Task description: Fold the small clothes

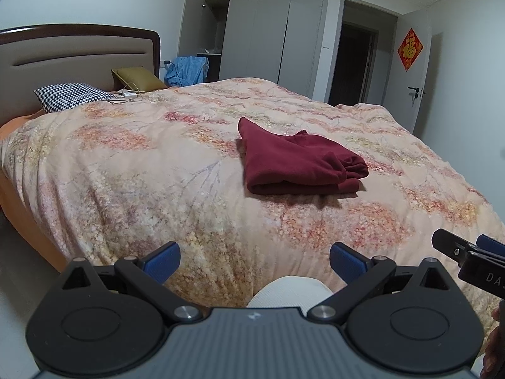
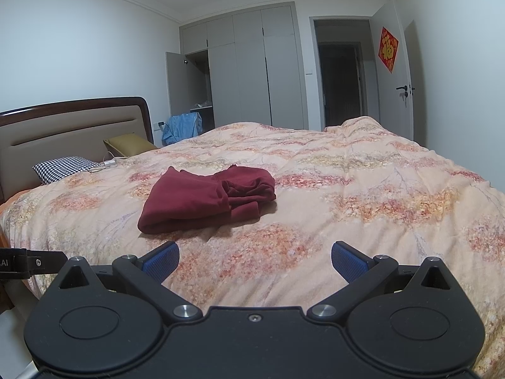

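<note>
A dark red garment lies folded in a thick bundle on the floral quilt in the middle of the bed. It also shows in the right wrist view. My left gripper is open and empty, held back over the near edge of the bed, well short of the garment. My right gripper is open and empty too, near the bed's front edge, with the garment ahead and to its left. The right gripper's body shows at the right edge of the left wrist view.
A houndstooth pillow and an olive pillow lie by the headboard, with a white charger and cable beside them. Blue cloth hangs near the grey wardrobe. A doorway is at the far right.
</note>
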The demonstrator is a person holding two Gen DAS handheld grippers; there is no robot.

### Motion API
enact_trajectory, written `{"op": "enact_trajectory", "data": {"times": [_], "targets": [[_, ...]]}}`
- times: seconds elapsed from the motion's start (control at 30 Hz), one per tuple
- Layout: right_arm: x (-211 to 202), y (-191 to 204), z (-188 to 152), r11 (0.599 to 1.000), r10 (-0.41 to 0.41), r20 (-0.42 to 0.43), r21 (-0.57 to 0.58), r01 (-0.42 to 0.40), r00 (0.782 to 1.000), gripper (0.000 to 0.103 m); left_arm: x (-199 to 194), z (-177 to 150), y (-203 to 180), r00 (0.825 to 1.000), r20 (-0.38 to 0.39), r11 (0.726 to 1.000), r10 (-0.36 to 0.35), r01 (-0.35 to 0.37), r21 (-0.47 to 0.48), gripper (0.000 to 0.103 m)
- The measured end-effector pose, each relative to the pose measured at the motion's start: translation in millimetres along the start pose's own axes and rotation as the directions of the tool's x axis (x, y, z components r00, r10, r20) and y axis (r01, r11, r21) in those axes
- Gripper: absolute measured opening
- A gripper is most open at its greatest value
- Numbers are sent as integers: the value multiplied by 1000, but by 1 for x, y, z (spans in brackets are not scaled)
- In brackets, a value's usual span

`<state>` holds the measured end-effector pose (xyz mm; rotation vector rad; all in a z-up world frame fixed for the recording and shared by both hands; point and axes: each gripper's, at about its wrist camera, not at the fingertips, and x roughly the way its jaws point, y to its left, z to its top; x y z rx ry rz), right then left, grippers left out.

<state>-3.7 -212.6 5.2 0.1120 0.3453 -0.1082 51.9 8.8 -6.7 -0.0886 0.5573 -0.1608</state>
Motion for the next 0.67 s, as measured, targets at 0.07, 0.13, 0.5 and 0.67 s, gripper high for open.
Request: {"op": "enact_trajectory", "data": {"times": [0.07, 0.13, 0.5, 0.67], "targets": [[2, 0, -1, 1000, -1, -7, 2, 1, 1000, 102, 3, 1, -1, 1000, -15, 1000, 21, -21, 4, 103], [3, 0, -1, 1000, -2, -14, 3, 2, 1000, 102, 5, 2, 0, 999, -24, 999, 36, -36, 1, 103], [12, 5, -2, 1000, 15, -44, -9, -15, 999, 102, 13, 3, 9, 998, -50, 999, 49, -50, -14, 103], [18, 4, -2, 1000, 16, -63, -4, -16, 998, 102, 18, 3, 10, 997, -65, 998, 52, -53, -19, 103]]}}
